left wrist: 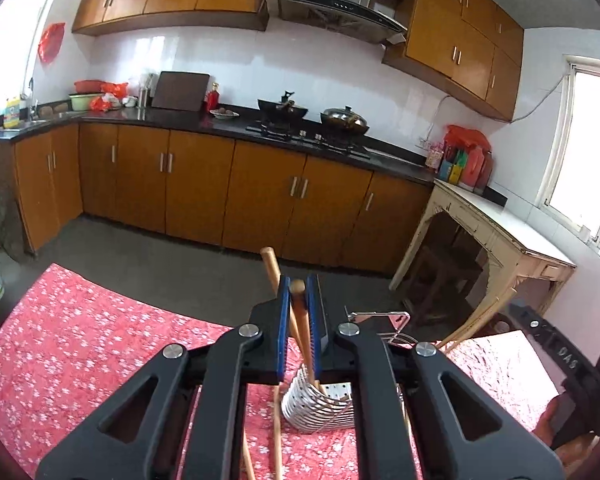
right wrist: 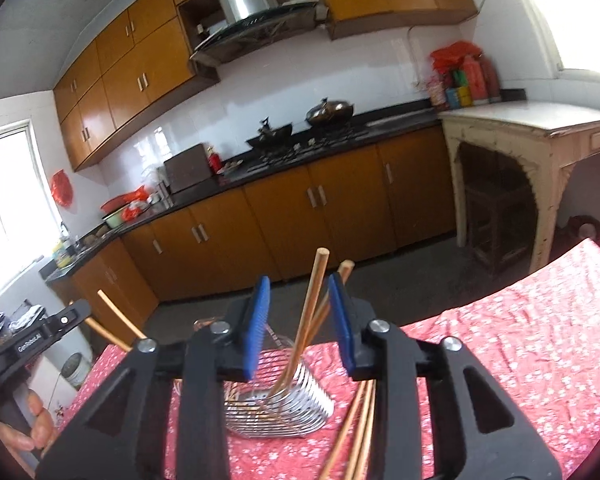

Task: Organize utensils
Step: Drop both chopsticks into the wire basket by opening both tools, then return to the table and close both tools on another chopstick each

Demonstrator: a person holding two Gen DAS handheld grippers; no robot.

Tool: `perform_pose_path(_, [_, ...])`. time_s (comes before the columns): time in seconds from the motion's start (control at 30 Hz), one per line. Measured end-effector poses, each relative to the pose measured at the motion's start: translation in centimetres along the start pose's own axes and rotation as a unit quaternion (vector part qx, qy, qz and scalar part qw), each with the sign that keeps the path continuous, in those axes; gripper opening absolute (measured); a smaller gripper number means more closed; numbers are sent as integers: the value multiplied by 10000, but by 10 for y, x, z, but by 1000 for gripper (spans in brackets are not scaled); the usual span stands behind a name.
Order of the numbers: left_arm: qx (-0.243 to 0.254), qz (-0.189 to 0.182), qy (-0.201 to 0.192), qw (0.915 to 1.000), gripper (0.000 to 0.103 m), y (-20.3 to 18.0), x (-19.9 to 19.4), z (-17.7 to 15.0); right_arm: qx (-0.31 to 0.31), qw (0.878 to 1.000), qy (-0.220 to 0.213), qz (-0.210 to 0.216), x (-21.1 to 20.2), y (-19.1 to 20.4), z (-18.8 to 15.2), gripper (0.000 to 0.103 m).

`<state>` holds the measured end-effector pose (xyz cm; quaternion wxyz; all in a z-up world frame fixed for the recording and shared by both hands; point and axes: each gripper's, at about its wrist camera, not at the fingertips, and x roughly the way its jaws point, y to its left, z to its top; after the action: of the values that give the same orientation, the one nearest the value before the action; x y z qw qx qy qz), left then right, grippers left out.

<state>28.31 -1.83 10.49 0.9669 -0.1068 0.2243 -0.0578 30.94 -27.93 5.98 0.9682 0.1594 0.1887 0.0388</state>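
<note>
Left wrist view: left tool [left wrist: 299, 312] has its pads nearly together around a chopstick [left wrist: 300, 320] standing in the wire holder [left wrist: 320, 404] on the red-clothed worktop [left wrist: 80, 340]; actual pinch cannot be confirmed. Right wrist view: right tool [right wrist: 300, 320] is spread, two chopsticks [right wrist: 314, 312] loose between the pads, ends in the holder. Task judged partway: more chopsticks [right wrist: 356, 432] lie near, unsorted.

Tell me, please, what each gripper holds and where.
Right gripper: nothing; chopsticks stand free between open jaws. Left gripper: pads flank a chopstick near its top; grip unclear.
</note>
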Motion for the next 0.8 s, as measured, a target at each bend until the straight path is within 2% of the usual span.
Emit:
perform_pose_path(0.07, [-39,35,-58,10000,27,4,-8,2,25,10000,-75,-58,-11,-4,2,34])
perform_pose_path(0.13, [-62,62,-142,9999,32,6,-17,4,23,9999,-125,-90,-21,-6,2,34])
perform_pose_path(0.3, [-57,117,-283,9995,32,12,-43,3,-42,9995,-193,-250,-48,-9,-3,34])
perform_pose_path(0.43, [15,214,-333,9992,32,19,-61,-5,-50,9994,-67,-347,-62,-14,-16,34])
perform_pose_path(0.6, [287,553,-190,9979,37,34,-69,-39,-22,9976,455,-516,-61,-30,-56,34])
perform_pose_path(0.8, [580,1019,491,9919,38,62,-42,-106,-137,9880,1416,-608,-34,-43,-130,34])
